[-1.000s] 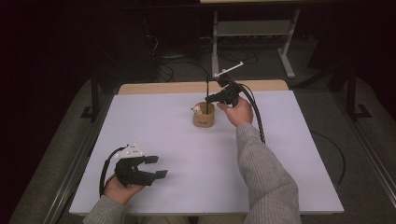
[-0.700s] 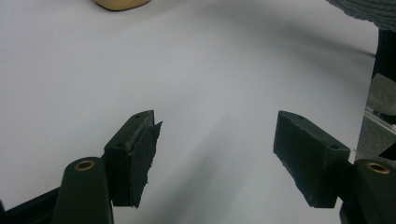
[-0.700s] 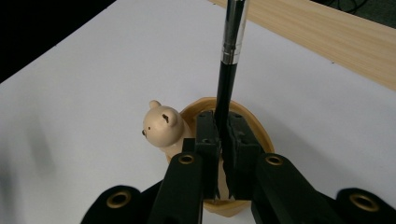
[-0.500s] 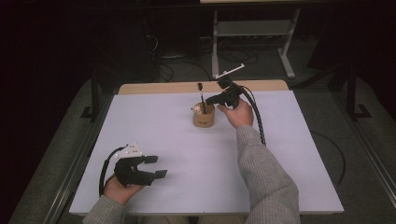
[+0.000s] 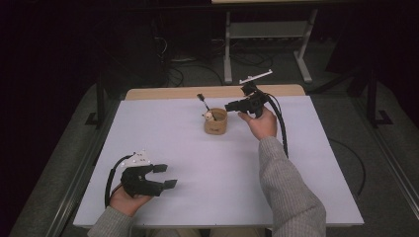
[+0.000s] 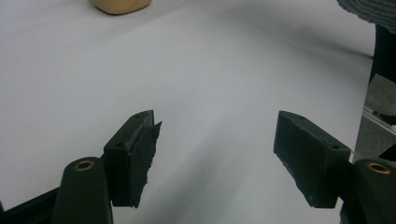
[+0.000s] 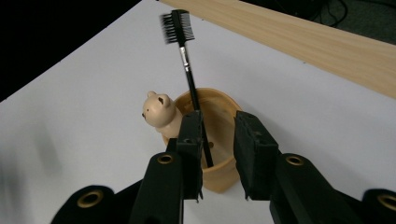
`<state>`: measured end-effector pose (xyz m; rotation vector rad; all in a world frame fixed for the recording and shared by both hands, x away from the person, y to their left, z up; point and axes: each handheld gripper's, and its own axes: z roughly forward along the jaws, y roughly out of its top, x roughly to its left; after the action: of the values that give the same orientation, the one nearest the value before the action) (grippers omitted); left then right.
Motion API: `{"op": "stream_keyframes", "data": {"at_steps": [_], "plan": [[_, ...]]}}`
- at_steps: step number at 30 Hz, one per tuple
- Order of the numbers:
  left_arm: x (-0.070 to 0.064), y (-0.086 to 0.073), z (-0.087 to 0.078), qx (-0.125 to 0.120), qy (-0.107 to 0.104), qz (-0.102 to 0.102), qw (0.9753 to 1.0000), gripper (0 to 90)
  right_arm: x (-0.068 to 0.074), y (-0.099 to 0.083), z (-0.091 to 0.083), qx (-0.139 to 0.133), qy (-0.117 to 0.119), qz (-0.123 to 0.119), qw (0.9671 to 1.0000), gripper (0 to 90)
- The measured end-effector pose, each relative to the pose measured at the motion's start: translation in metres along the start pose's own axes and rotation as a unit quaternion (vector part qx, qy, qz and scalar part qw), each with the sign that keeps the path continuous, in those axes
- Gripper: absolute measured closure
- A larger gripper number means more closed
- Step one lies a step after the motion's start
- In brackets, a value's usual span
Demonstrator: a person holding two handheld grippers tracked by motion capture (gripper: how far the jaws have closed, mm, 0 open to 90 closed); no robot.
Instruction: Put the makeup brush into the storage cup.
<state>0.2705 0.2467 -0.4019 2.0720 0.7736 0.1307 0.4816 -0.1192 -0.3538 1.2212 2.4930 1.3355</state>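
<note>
White tabletop (image 5: 296,163) | brow brush (image 7: 186,65) leans in bear cup (image 7: 219,140), far centre | right gripper (image 7: 217,135) narrowly parted, brush apparently unclamped | left gripper (image 5: 165,176) wide, empty | risk: jaw nudges handle, tipping cup

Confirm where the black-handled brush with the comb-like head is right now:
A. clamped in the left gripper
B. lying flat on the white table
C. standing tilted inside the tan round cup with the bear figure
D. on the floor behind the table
C: the black-handled brush stands tilted with its lower end inside the tan round cup, beside the bear figure, while the right gripper sits over the cup, jaws apart.
</note>
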Motion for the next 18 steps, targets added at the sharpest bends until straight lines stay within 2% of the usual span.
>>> {"op": "stream_keyframes", "data": {"at_steps": [2, 5, 10, 13, 16, 18], "plan": [[0.000, 0.000, 0.000, -0.001, 0.000, 0.003, 1.0000, 29.3, 0.000, -0.001, -0.002, -0.001, -0.001, -0.001, 1.0000, 68.9], [-0.001, 0.001, 0.001, 0.000, -0.001, 0.005, 1.0000, 29.1, 0.001, -0.004, -0.007, -0.007, 0.002, 0.010, 0.9999, 68.0], [-0.001, 0.001, 0.002, 0.000, -0.002, 0.009, 1.0000, 28.8, 0.002, -0.010, -0.014, -0.005, -0.002, -0.001, 1.0000, 64.6], [-0.002, 0.001, 0.002, -0.002, -0.001, 0.004, 1.0000, 28.4, 0.002, -0.013, -0.017, -0.007, 0.000, -0.001, 1.0000, 61.5], [-0.002, 0.001, 0.001, 0.001, 0.000, 0.009, 1.0000, 28.2, 0.003, -0.018, -0.021, -0.011, 0.003, 0.004, 0.9999, 59.6], [-0.003, 0.001, 0.002, -0.006, -0.004, 0.002, 1.0000, 28.0, 0.002, -0.022, -0.023, -0.014, 0.005, 0.011, 0.9998, 57.9]]}}
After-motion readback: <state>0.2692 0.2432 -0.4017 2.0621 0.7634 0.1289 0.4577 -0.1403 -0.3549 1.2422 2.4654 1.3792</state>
